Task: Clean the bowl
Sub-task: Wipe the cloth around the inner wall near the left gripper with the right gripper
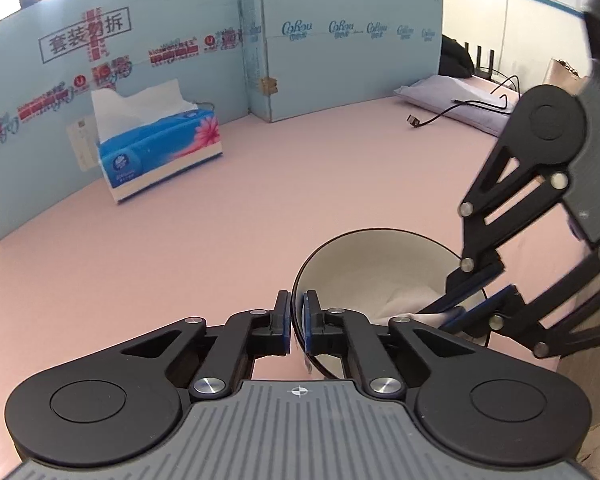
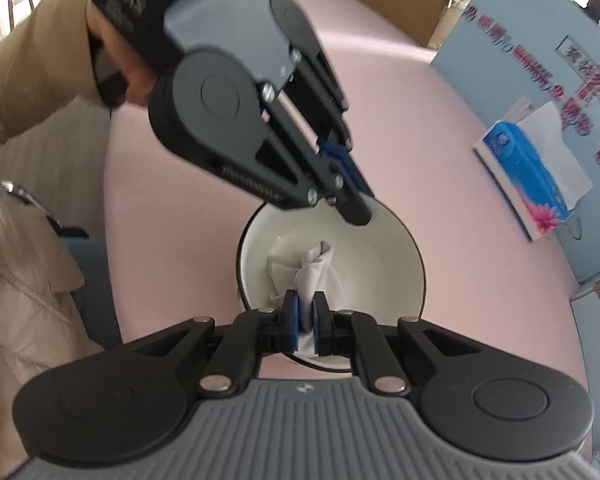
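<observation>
A white bowl (image 1: 380, 268) with a dark rim stands on the pink table (image 1: 220, 240). My left gripper (image 1: 297, 304) is shut on the bowl's rim, one pad inside and one outside. In the right wrist view the left gripper (image 2: 352, 196) comes in from the upper left and clamps the far rim of the bowl (image 2: 380, 248). My right gripper (image 2: 305, 312) is shut on a crumpled white tissue (image 2: 316, 268) that rests against the bowl's inner bottom. From the left wrist view, the right gripper (image 1: 460, 304) reaches into the bowl from the right with the tissue (image 1: 404, 304) at its tips.
A blue tissue box (image 1: 160, 148) with a sheet sticking out stands at the far left by the light-blue cardboard wall (image 1: 340, 72). A black cable (image 1: 460, 108) and a padded bag (image 1: 452, 92) lie far right. A person's beige sleeve (image 2: 32, 60) holds the left gripper.
</observation>
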The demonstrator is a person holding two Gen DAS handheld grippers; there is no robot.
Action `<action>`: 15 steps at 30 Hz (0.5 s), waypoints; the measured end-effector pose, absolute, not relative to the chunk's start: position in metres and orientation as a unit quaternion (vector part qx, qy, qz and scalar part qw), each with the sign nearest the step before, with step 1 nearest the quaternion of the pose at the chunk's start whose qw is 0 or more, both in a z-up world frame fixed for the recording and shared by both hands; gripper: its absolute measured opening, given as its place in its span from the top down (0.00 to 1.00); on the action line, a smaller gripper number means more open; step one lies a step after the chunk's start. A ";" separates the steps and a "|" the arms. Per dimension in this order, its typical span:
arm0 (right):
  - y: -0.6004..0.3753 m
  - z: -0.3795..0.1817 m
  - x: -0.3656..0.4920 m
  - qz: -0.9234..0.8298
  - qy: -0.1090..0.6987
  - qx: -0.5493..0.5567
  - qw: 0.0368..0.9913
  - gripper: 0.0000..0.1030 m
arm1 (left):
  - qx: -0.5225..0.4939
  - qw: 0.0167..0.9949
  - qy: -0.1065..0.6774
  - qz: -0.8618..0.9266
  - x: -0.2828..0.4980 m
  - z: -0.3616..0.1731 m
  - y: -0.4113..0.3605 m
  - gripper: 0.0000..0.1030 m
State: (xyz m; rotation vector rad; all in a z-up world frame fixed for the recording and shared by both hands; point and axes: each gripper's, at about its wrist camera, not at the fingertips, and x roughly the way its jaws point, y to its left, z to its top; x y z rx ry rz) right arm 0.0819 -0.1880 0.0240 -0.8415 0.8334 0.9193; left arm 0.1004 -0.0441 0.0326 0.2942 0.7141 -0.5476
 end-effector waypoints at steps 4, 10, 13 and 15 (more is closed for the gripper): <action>-0.182 0.021 0.089 0.419 0.405 -0.408 0.703 0.90 | 0.143 0.891 0.336 -0.271 0.098 0.033 -0.045 0.92; -0.167 0.018 0.096 0.406 0.422 -0.458 0.668 0.90 | 0.151 0.890 0.330 -0.276 0.098 0.033 -0.046 0.91; -0.161 0.017 0.095 0.399 0.423 -0.478 0.658 0.90 | 0.151 0.890 0.328 -0.279 0.097 0.033 -0.046 0.91; -0.158 0.017 0.095 0.392 0.421 -0.491 0.654 0.90 | 0.151 0.890 0.327 -0.280 0.097 0.033 -0.045 0.90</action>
